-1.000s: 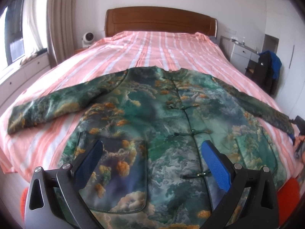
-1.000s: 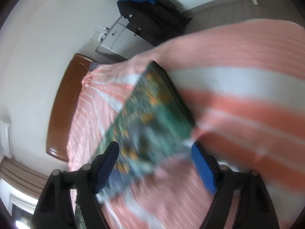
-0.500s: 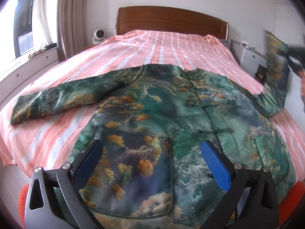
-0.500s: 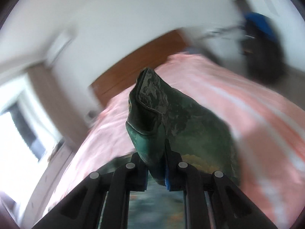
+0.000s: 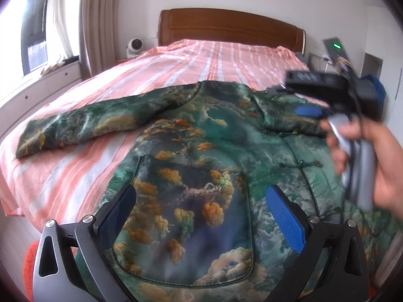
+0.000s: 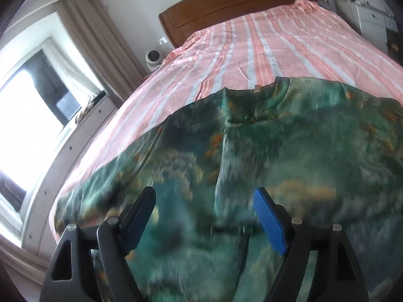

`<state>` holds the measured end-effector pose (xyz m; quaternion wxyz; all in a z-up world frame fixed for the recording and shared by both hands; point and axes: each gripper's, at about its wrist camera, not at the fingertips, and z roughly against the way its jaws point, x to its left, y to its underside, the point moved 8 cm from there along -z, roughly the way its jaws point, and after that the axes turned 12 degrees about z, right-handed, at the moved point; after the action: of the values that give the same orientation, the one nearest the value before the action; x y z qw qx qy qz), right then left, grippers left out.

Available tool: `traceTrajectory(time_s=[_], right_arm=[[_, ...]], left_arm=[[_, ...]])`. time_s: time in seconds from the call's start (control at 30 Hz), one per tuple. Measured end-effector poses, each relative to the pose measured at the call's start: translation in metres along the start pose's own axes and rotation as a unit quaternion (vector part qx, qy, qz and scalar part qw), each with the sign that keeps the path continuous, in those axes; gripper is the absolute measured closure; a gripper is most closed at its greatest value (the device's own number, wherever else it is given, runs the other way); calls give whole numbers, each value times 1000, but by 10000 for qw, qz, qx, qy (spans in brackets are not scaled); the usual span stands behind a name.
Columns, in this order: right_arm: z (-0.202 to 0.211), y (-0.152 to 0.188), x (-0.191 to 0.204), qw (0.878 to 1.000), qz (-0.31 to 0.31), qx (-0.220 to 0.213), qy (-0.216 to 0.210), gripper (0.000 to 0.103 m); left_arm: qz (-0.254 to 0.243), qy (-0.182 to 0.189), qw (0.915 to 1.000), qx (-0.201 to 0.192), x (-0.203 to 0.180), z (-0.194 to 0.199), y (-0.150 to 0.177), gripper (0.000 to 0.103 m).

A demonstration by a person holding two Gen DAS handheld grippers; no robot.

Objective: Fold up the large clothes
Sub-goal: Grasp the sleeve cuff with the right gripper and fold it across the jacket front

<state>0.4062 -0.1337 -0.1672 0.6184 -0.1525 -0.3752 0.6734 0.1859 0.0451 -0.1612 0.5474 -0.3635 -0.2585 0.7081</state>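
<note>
A green patterned jacket (image 5: 201, 156) with orange and cloud motifs lies face up on the pink striped bed (image 5: 201, 60). Its left sleeve (image 5: 83, 125) stretches out flat to the left. Its right sleeve (image 5: 284, 115) lies folded across the chest. My left gripper (image 5: 201, 216) is open and empty above the jacket's lower front with its patch pocket. My right gripper (image 6: 204, 216) is open and empty, hovering over the jacket (image 6: 252, 163) below the collar (image 6: 254, 103). In the left wrist view the right gripper (image 5: 309, 112) is held in a hand at the right.
A wooden headboard (image 5: 231, 27) stands at the far end of the bed. A small white fan (image 5: 134, 46) sits beside it on the left. Curtains (image 5: 98, 20), a window and a low white cabinet (image 5: 37, 88) run along the left side.
My right gripper carried the right sleeve over the jacket's chest, let it go and opened. My left gripper stayed open above the jacket's lower front.
</note>
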Motion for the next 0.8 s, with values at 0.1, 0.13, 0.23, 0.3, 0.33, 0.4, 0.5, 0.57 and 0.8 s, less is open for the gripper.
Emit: traceTrajectory(time_s=[0.1,0.13,0.23,0.3,0.33,0.4,0.5,0.57,0.8], right_arm=[[30,13,-4,9994,246,-158,156,14],[40,19,-5,9991,298,-200,228,12],[73,47,-16,9974,475,-177,519,7],[90,66,-30,9956,593,-98,725,7],[101,78,-35,9945,660,-67,809,7],[123,101,-43,9918,814,-30,982,7],[165,134,-51,9841,1099,-100,1388,7],[188,151,-56,9770,1235,-178,1727,5],[240,189,-67,9605,1181,-393,2490,5]], left_arm=[[58,93,9999,9,-3,0,0,0],[68,116,9999,15,-4,0,0,0],[135,261,9996,52,-7,-1,1,0],[185,371,9991,34,-11,0,1,0],[195,401,9990,11,-13,1,1,0],[204,437,9988,-53,-16,4,1,0],[180,470,9987,-85,-21,7,2,0],[189,519,9985,-31,-24,8,5,0],[247,592,9977,215,-31,7,11,0]])
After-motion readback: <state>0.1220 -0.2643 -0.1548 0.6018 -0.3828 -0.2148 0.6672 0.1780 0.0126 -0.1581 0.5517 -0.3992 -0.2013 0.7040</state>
